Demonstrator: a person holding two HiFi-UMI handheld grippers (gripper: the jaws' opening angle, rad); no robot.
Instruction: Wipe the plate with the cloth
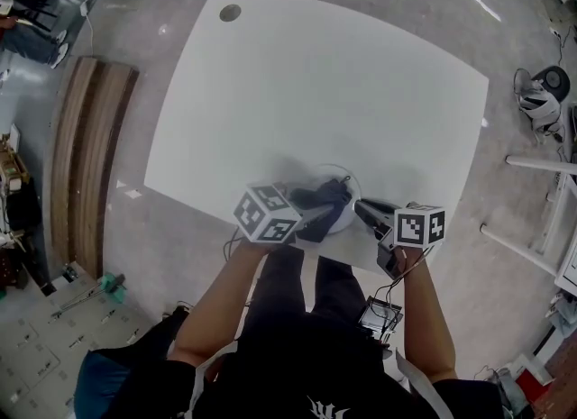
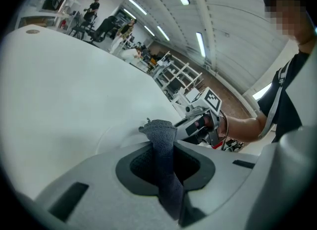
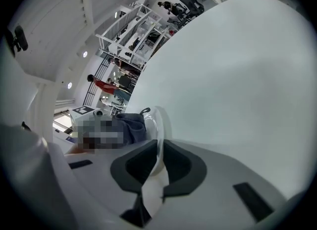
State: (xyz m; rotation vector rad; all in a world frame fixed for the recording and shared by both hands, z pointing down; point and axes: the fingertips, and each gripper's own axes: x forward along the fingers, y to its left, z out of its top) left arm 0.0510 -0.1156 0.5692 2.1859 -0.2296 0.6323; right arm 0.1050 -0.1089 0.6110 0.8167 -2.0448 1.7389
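Plate (image 1: 348, 185): near edge of white surface (image 1: 315, 84), right in front of me. Right gripper (image 1: 365, 210) comes in from right, jaws clamped on plate's near-right rim; rim (image 3: 157, 125) runs edge-on straight between them. Cloth (image 1: 320, 196): dark grey, bunched, lying on plate's middle and left part. Left gripper (image 1: 311, 216) comes in from left, jaws clamped on cloth; fold (image 2: 161, 132) sticks out past tips. Both grippers close together over plate. Rest of surface bare white; round hole (image 1: 230, 13) at far-left corner.
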